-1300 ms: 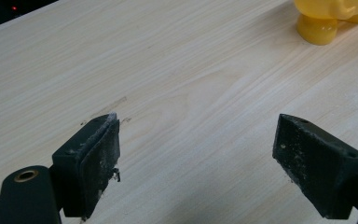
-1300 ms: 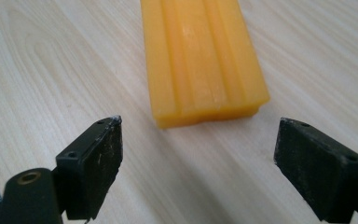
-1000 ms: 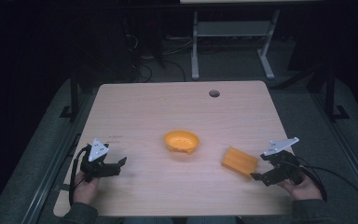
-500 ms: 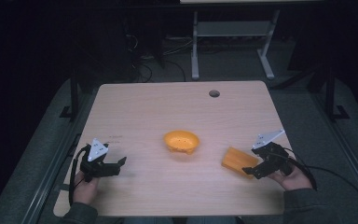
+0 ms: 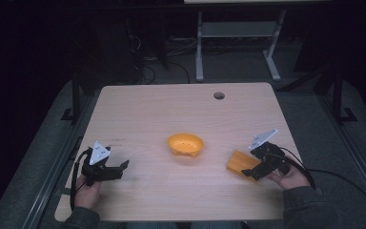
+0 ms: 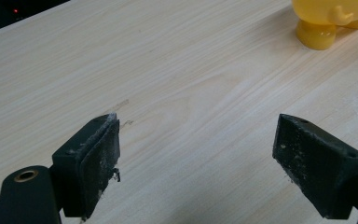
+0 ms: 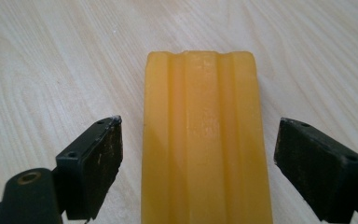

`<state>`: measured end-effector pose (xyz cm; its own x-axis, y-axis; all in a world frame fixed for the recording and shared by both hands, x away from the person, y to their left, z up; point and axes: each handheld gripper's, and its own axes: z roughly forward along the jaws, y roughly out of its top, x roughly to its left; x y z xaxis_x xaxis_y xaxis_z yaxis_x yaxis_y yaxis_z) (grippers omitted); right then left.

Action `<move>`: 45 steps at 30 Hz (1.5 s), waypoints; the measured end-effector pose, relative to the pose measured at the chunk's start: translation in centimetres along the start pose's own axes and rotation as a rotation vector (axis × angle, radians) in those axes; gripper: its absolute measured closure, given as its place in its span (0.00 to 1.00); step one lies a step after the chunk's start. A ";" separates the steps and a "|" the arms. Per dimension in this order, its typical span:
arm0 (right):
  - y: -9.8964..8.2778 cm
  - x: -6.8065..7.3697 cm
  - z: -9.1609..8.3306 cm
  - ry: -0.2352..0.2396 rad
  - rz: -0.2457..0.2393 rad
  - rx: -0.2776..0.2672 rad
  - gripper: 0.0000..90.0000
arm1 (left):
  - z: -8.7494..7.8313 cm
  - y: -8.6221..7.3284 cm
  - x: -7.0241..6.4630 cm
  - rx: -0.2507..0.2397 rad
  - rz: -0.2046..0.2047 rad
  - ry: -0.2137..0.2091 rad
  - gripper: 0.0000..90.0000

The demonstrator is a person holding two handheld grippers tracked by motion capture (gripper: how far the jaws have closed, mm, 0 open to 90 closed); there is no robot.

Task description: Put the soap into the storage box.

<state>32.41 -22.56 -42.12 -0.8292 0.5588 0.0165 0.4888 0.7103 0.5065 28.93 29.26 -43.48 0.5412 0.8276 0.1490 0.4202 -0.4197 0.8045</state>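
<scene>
An orange ridged block (image 5: 240, 161) (image 7: 204, 140) lies flat on the wooden table (image 5: 143, 109) at the right. My right gripper (image 5: 250, 172) (image 7: 199, 158) is open, its jaws standing either side of the block's near end without touching it. An orange bowl (image 5: 186, 144) sits at the table's middle; its yellow foot (image 6: 335, 23) shows at the top right of the left gripper view. My left gripper (image 5: 122, 168) (image 6: 196, 154) is open over bare wood near the front left, well apart from the bowl.
A round cable hole (image 5: 218, 95) sits near the table's far edge. Beyond the table stands a white metal frame (image 5: 238, 43) on a dark floor with cables. A black cable (image 5: 333, 174) trails off the table's right side.
My right gripper has moved left and forward onto the orange block, so its jaws now straddle the block's end. The left gripper and the bowl have stayed put.
</scene>
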 end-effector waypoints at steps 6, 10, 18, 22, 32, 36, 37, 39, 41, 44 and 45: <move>0.2 -0.2 0.7 -0.003 -0.006 0.024 0.16 | 0.0 0.0 0.0 0.001 0.004 -0.001 0.16; 0.3 -0.3 1.1 0.002 -0.006 0.036 0.16 | 0.0 0.0 0.0 0.005 0.004 -0.002 0.16; 0.5 -0.5 2.2 0.005 -0.002 0.071 0.16 | 0.0 0.0 0.0 0.006 0.009 -0.004 0.16; 0.5 -0.6 2.7 0.008 -0.003 0.080 0.16 | 0.0 0.0 0.0 0.003 0.005 -0.003 0.16; 0.6 -0.4 3.6 0.001 -0.020 0.113 0.17 | -0.1 0.1 0.0 0.007 0.013 -0.004 0.16; 0.6 -0.4 3.7 -0.003 -0.021 0.118 0.20 | -0.1 0.1 0.0 0.007 0.013 -0.003 0.16; 0.6 -0.4 3.7 -0.003 -0.021 0.118 0.20 | -0.1 0.1 0.0 0.008 0.015 -0.004 0.16; 0.6 -0.4 3.8 -0.004 -0.022 0.122 0.21 | -0.1 0.1 0.1 0.005 0.015 -0.003 0.16; 0.6 -0.4 3.7 -0.007 -0.024 0.122 0.21 | -0.1 0.1 0.1 0.006 0.014 -0.003 0.16; 0.6 -0.4 3.7 -0.009 -0.029 0.122 0.22 | -0.1 0.1 0.0 0.008 0.014 -0.004 0.16; 0.6 -0.4 3.7 -0.009 -0.029 0.122 0.22 | -0.1 0.1 0.0 0.006 0.014 -0.004 0.16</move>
<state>34.02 -20.76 -44.97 -0.8412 0.5406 -0.0046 0.4945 0.7728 0.3977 28.89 29.30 -43.32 0.5499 0.8201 0.1583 0.4166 -0.4336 0.7990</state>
